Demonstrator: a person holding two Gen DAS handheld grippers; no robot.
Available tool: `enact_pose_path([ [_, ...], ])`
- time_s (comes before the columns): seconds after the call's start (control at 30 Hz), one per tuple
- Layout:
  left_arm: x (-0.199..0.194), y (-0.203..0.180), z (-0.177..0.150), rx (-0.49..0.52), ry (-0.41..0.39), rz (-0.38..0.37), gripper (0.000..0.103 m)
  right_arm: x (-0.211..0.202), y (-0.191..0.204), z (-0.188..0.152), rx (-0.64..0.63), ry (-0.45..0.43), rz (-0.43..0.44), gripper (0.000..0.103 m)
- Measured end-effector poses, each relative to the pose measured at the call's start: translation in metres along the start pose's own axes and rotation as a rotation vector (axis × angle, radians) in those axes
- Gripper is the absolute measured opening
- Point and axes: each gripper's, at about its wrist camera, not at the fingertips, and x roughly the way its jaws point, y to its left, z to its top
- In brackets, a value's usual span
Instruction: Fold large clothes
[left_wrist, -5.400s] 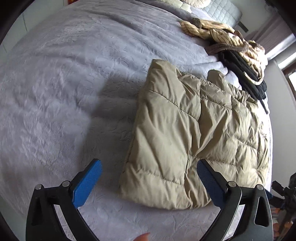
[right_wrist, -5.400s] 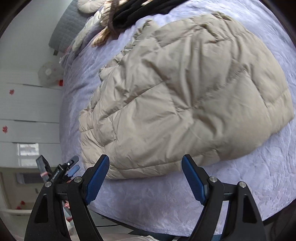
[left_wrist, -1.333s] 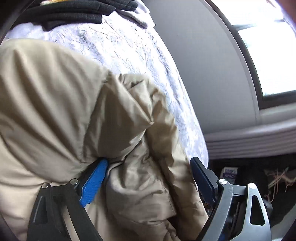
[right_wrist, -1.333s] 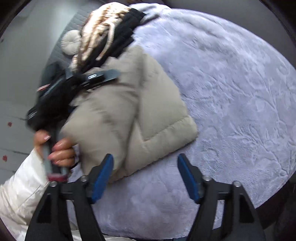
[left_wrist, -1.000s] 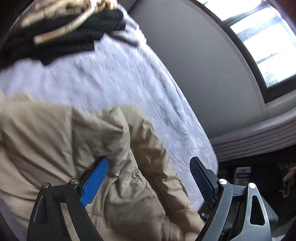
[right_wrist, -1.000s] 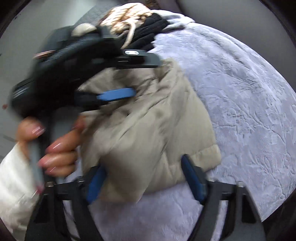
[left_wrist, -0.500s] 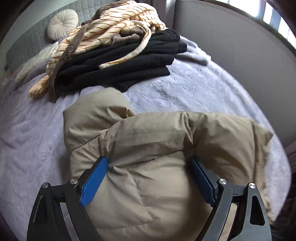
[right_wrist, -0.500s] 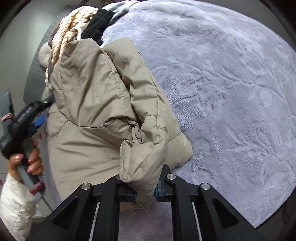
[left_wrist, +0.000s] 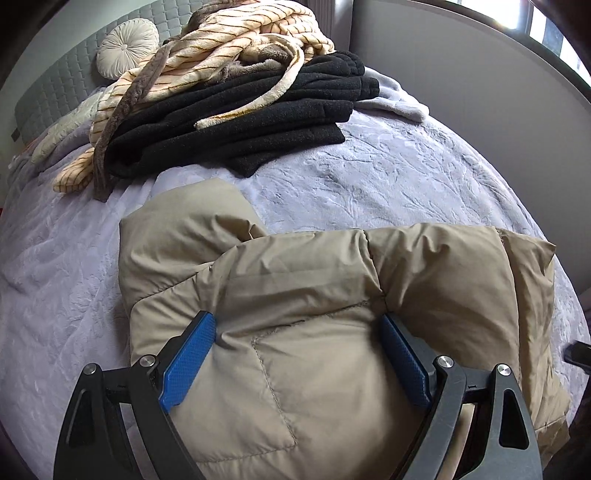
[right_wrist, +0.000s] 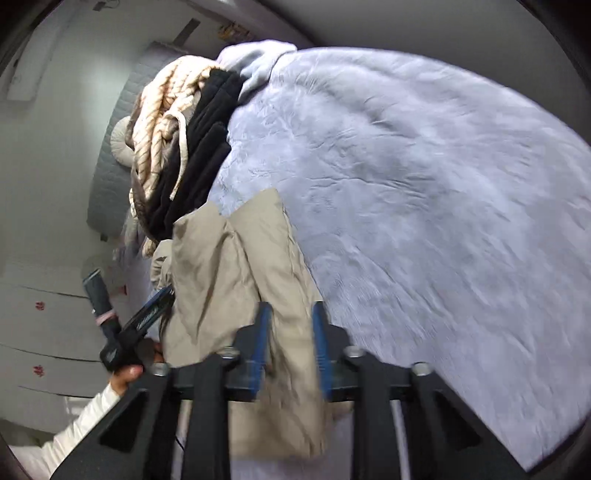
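- Bed (left_wrist: 388, 177) in grey-lilac cover carries everything; a stack of black and striped cream clothes (left_wrist: 236, 92) sits near the headboard, apart from the work.
- Jacket (left_wrist: 295, 295), beige and padded, lies bundled on the near part of the bed, its long axis running crosswise in the left wrist view, its bulk straight ahead of both tools.
- Left gripper (left_wrist: 295, 354) straddles a thick fold, jaws wide apart, pads pressed against the padding on both sides.
- Right gripper (right_wrist: 290, 343), jaws nearly together after closing further, pinches a hanging edge of the jacket, so this hand looks placed to carry the fold.
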Motion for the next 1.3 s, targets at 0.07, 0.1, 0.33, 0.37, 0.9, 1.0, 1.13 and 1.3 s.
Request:
enact_pose_path([
  [0.07,-0.004,0.0,0.003,-0.015,0.0,-0.003,0.09,0.038,-0.011,0.013,0.071,0.087,0.103,0.007],
  [0.1,-0.006,0.0,0.004,-0.027,-0.001,-0.011,0.09,0.052,-0.015,0.015,0.104,0.125,0.155,0.006],
  [0.33,-0.009,-0.017,0.015,-0.031,-0.012,-0.102,0.09,0.131,-0.006,0.011,0.163,0.416,0.418,0.005],
  [0.37,-0.007,-0.022,0.017,-0.025,-0.012,-0.112,0.09,0.138,-0.007,0.011,0.163,0.439,0.402,0.0],
  [0.9,0.022,-0.073,0.019,0.072,0.047,-0.063,0.09,0.008,0.062,-0.013,-0.182,0.107,0.077,0.041],
  [1.0,0.022,-0.073,0.018,0.073,0.048,-0.06,0.09,0.037,0.077,-0.038,-0.296,0.168,-0.083,0.032],
  [1.13,0.016,-0.072,0.018,0.073,0.053,-0.076,0.09,0.085,0.062,-0.045,-0.3,0.194,-0.227,0.031],
  [1.3,-0.004,-0.066,0.015,0.076,0.071,-0.057,0.09,0.102,0.069,-0.041,-0.33,0.19,-0.254,0.03],
])
